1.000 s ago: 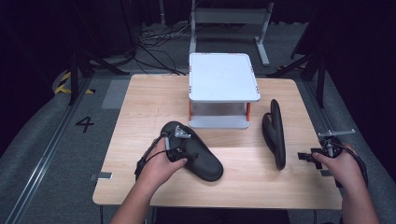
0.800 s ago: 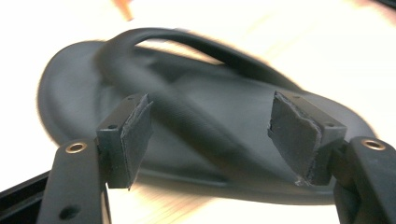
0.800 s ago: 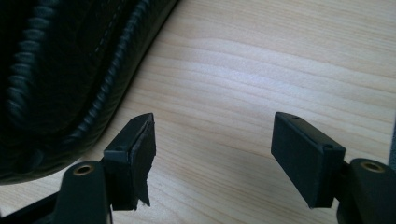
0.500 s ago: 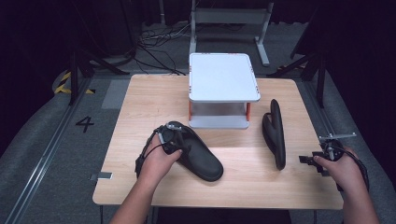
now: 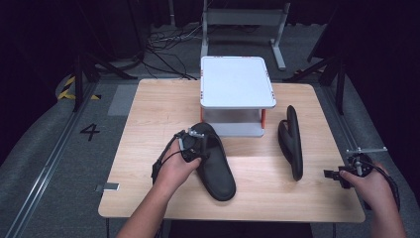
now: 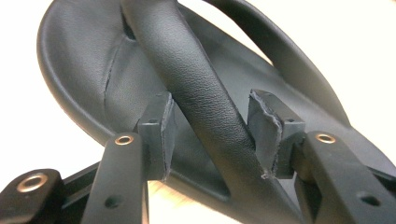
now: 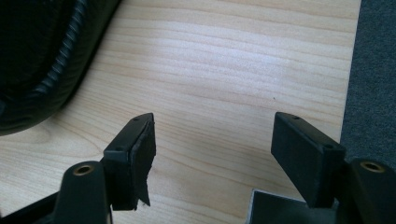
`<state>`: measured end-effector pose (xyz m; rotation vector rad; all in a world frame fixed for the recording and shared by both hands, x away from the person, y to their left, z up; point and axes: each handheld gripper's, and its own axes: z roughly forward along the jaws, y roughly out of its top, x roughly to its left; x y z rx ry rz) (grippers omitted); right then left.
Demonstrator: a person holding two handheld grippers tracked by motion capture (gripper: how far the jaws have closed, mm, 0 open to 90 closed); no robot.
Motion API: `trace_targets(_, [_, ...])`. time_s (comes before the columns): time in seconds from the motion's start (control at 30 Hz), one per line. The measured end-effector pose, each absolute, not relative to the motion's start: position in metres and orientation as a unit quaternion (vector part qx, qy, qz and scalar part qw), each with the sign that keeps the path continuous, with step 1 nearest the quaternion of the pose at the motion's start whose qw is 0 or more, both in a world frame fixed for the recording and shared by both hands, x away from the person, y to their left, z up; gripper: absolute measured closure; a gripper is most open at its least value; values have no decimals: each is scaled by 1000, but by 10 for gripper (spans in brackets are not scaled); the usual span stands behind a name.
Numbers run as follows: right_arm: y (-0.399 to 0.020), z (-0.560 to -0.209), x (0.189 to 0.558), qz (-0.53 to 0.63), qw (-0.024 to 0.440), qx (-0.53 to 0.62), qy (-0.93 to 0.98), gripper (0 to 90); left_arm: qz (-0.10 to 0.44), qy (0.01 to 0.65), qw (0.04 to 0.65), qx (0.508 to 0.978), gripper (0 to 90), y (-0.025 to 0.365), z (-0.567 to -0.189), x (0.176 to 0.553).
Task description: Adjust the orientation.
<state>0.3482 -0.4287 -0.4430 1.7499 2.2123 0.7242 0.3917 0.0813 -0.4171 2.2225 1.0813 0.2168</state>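
jaws now astride sandal strap (image 6: 205,112)

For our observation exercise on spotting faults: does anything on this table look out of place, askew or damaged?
Yes. The right sandal stands on its edge rather than flat like the left sandal. The pad on the left tool, which straddles that sandal's strap, is torn and ragged; a pad on the open right tool is frayed too.

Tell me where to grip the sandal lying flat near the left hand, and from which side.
Grip the sandal by its raised strap, from above and across it. The strap arches clear of the sole, leaving room for one of the fingers on each side, as the left gripper straddles it.
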Motion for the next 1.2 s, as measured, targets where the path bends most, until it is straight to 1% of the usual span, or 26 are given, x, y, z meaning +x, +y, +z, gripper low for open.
trace_targets(0.03, [-429,-444,348,247,113,597,755,315,81,399,323,854,548,79,-417,391])
trace_targets(0.17, [-429,-445,346,244,113,598,755,315,68,379,325,863,554,68,-418,390])
trace_targets(0.23, [-430,-446,344,241,112,599,755,315,58,370,310,874,563,61,-420,388])
trace_targets(0.37, [-432,-445,342,241,113,602,753,315,46,353,301,885,567,54,-420,385])
trace_targets(0.53, [-433,-445,341,243,116,602,752,315,38,362,296,883,583,56,-423,386])
trace_targets(0.63, [-432,-444,342,242,115,602,753,315,45,363,299,881,580,57,-423,386])
trace_targets(0.7, [-431,-444,343,244,115,599,754,315,41,367,308,877,553,57,-421,385])
trace_targets(0.73, [-431,-444,343,244,115,599,754,315,41,367,308,877,499,57,-421,385])
trace_targets(0.77, [-430,-443,343,245,116,598,754,316,39,373,330,866,499,59,-418,385])
trace_targets(0.8, [-430,-441,343,251,123,596,753,321,35,380,338,860,454,61,-414,385])
trace_targets(1.0, [-430,-431,341,263,141,593,748,324,69,388,360,845,407,79,-393,383])
trace_targets(1.13, [-425,-430,340,266,147,585,752,330,87,388,354,847,371,93,-383,384])
trace_targets(1.2, [-423,-430,339,275,151,579,752,339,91,380,351,851,368,100,-378,385])
